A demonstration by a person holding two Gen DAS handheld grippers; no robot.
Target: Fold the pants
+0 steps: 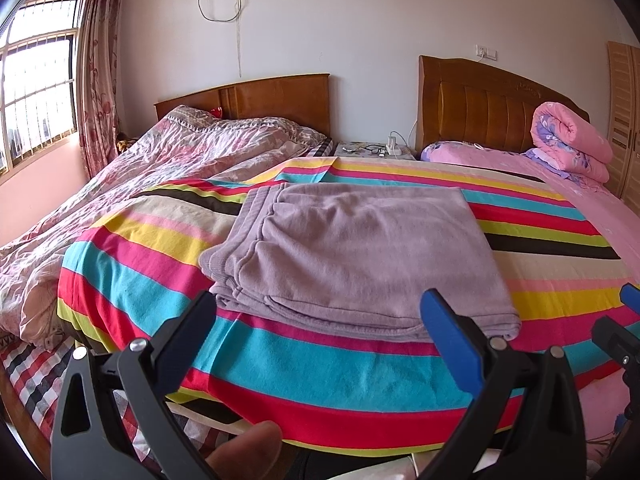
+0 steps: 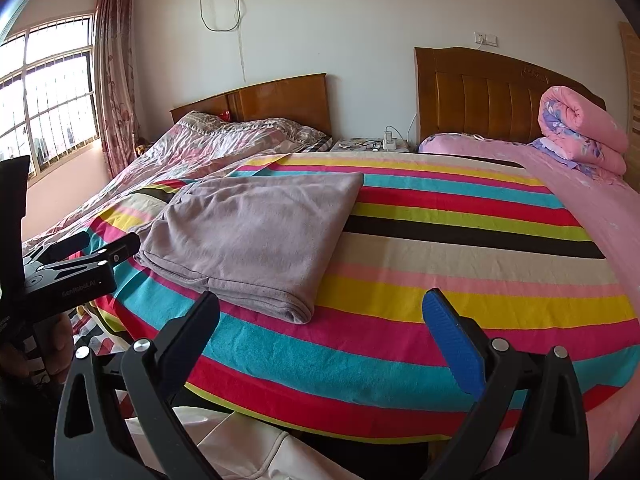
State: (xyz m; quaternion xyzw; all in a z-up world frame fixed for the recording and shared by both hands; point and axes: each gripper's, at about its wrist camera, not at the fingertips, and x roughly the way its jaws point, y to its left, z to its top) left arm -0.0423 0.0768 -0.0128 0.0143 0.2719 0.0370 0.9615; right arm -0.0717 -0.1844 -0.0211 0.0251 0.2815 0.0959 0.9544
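So the mauve fleece pants (image 1: 360,256) are folded into a thick rectangle and lying on the rainbow-striped blanket (image 1: 280,368) that covers the near bed; in the left wrist view they sit dead centre, just past the fingertips toward 12 o'clock; in the right wrist view the same pile (image 2: 256,232) sits off at about 10 o'clock. Left gripper (image 1: 320,312) is spread wide and holding nothing, its jaws clear of the cloth; a thumb (image 1: 244,452) pokes in at 6 o'clock. Right gripper (image 2: 322,312) is the same story, spread wide with only striped blanket showing between the jaws, pants well off to its left. The left gripper also shows at 9 o'clock in the right view, a hand (image 2: 56,344) under it. Behind all this at 12 o'clock are two wooden headboards (image 1: 492,104); a rolled pink floral quilt (image 1: 572,140) sits at 2 o'clock; a crumpled pink patterned duvet (image 1: 160,164) fills 10 o'clock by the barred window (image 1: 36,80).
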